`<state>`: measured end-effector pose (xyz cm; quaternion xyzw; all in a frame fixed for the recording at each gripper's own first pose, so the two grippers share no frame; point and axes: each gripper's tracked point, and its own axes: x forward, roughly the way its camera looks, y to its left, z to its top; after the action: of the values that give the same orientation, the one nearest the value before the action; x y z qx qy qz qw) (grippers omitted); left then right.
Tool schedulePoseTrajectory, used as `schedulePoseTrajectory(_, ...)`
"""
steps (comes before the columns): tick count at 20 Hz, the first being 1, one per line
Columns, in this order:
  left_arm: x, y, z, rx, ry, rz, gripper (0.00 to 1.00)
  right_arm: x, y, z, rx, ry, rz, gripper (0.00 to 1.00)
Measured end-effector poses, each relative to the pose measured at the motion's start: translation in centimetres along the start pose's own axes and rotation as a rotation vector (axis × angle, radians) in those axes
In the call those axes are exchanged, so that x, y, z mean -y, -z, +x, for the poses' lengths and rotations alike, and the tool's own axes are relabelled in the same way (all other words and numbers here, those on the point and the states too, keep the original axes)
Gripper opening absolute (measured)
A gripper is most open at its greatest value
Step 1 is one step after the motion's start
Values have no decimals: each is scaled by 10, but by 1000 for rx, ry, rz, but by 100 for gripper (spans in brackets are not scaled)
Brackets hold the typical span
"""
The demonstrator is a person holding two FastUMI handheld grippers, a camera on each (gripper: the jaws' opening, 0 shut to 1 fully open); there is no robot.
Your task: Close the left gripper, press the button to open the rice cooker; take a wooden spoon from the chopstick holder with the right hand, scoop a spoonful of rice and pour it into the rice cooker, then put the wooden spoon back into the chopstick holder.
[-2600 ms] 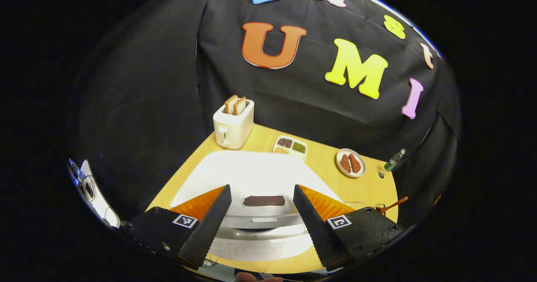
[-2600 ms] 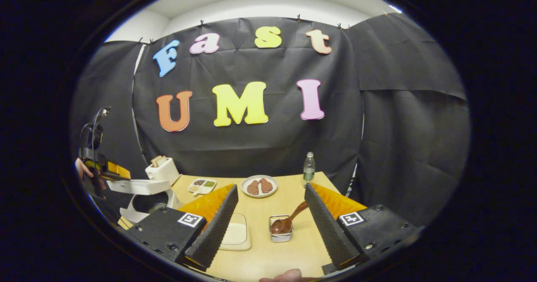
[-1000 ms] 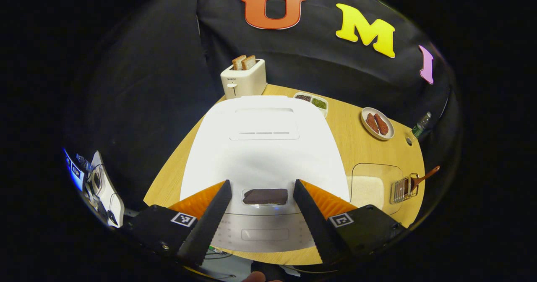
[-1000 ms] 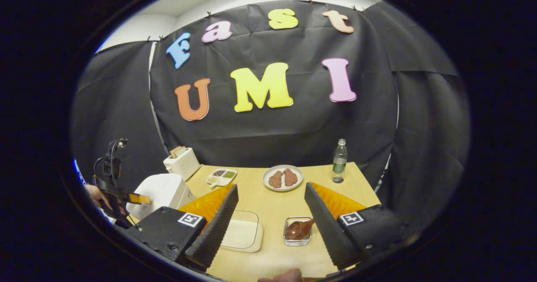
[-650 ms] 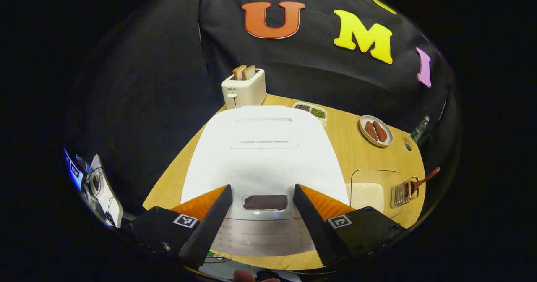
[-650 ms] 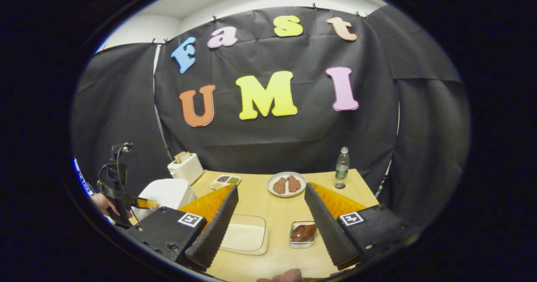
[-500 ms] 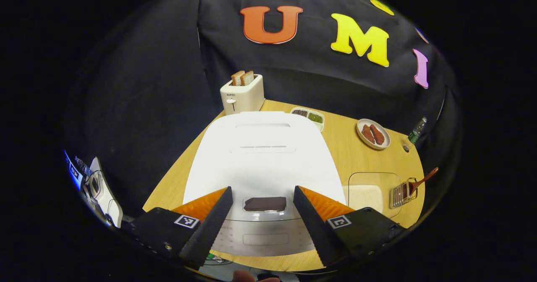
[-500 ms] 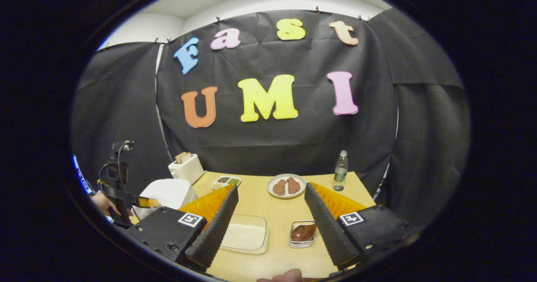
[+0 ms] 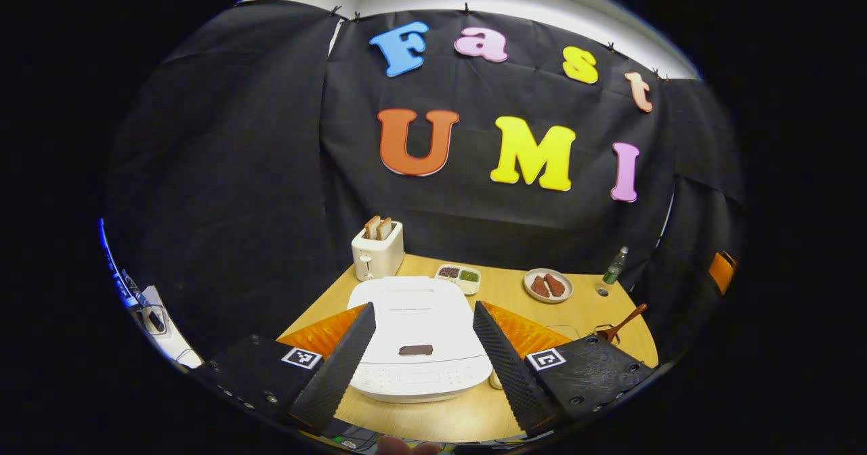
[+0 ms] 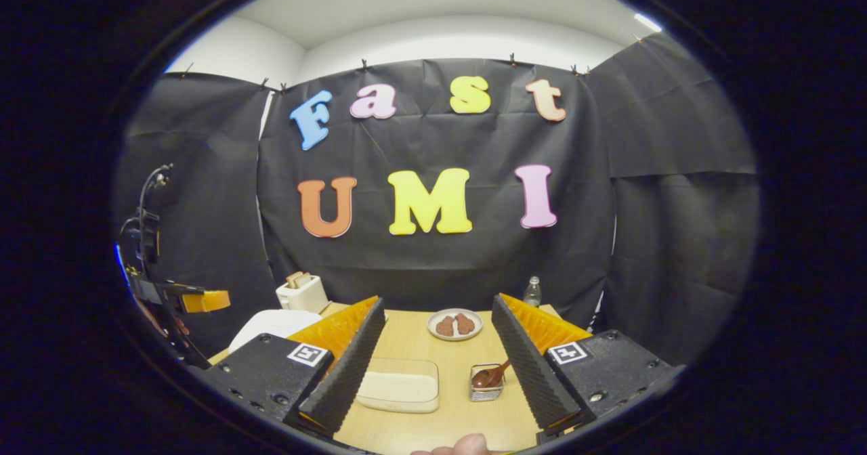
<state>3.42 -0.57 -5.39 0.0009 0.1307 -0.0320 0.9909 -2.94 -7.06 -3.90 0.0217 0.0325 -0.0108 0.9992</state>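
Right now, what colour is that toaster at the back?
The toaster is cream-white, with two slices of bread in it; the left gripper view shows it best.

In the left gripper view, the left gripper fingers cover both flanks of the rice cooker, and the markings on its front panel are too small to tell. The chopstick holder is mostly behind the right finger's mount, so the wooden spoon shows just its handle. In the right gripper view, the rice cooker is half hidden behind the right gripper, whose finger covers a corner of the rice tray. The far left gripper is too small to judge its jaws.
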Motion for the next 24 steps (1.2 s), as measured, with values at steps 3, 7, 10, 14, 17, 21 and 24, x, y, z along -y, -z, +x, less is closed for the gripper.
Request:
schedulePoseTrajectory(3, 18, -25, -56, 106, 62, 11, 94, -17, -15, -44, 54, 13, -12, 99)
schedulePoseTrajectory(7, 39, -35, -122, 216, 145, 40, 94, -32, -18, -94, 81, 38, -26, 100)
schedulePoseTrajectory(10, 45, -27, -150, 257, 168, 55, 94, -39, -11, -120, 86, 47, -33, 100)
schedulePoseTrajectory(14, 43, -14, -170, 284, 144, 72, 94, -45, -3, -138, 93, 40, -45, 99)
schedulePoseTrajectory(17, 40, -6, -179, 282, 114, 68, 94, -46, 7, -143, 87, 36, -52, 99)
schedulePoseTrajectory(21, 46, -4, -182, 292, 116, 69, 94, -47, 21, -145, 63, 28, -33, 99)
schedulePoseTrajectory(24, 47, -5, -182, 287, 123, 62, 94, -45, 24, -144, 54, 29, -21, 99)
